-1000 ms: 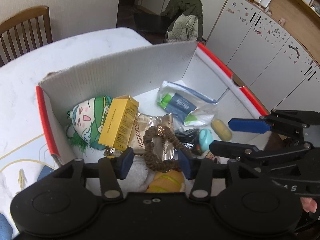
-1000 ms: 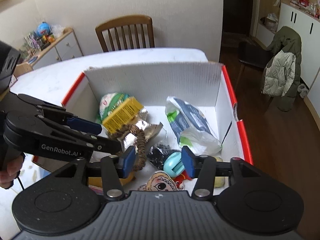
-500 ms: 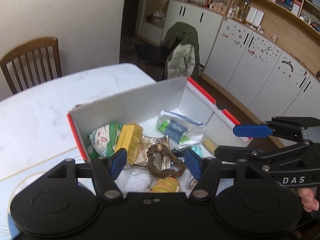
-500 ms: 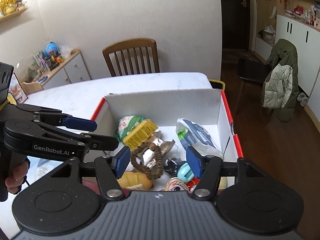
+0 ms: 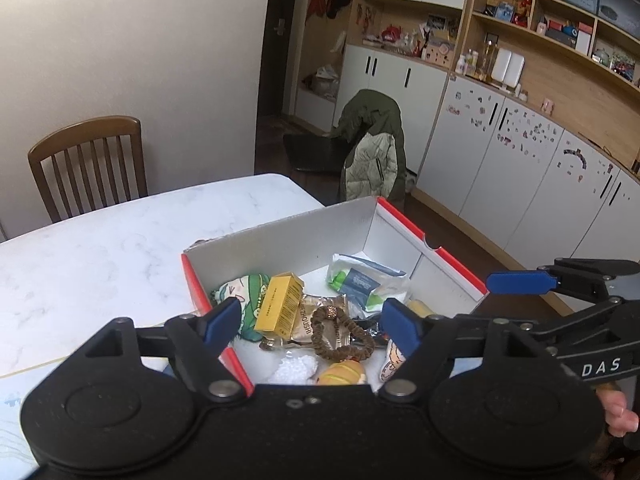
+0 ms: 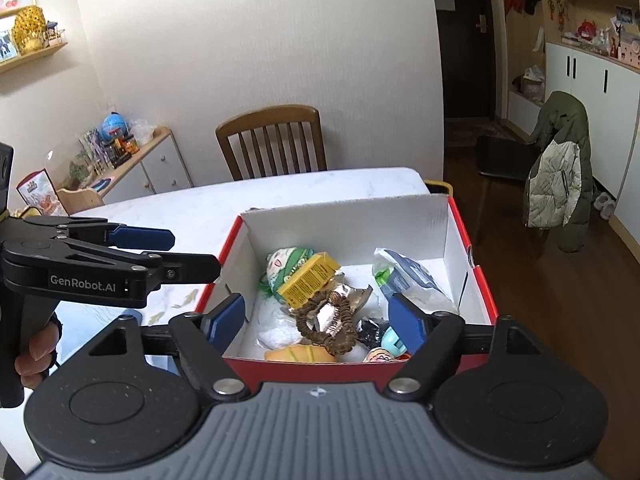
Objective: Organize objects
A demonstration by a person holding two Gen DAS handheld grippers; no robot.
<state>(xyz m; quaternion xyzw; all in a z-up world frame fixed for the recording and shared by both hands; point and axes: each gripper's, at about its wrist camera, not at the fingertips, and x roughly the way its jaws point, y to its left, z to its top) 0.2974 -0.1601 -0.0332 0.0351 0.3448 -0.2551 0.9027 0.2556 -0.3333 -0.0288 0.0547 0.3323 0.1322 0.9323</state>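
Objects lie in a heap inside a cardboard box with red outer sides and white inner walls. The box sits on the white counter, near its right end, and its long side runs from near to far.

A yellow carton leans on a green and white soft toy by the left wall. The carton's long side runs slantwise from near left to far right in the right wrist view. A brown bead ring lies on a shiny snack wrapper in the middle. A white and blue packet lies by the right wall, with its long side pointing toward the far wall. At the near end sit a fluffy white thing, a small yellow toy and a round teal thing.

The left gripper hangs above the near end of the box. Its jaws are opening and nothing is between them. The right gripper hangs above the near end too, with its jaws opening and nothing between them. Each gripper shows in the other's view, off to the side and held by a hand.

A wooden chair stands at the far side of the counter. A coat hangs on another chair farther off.
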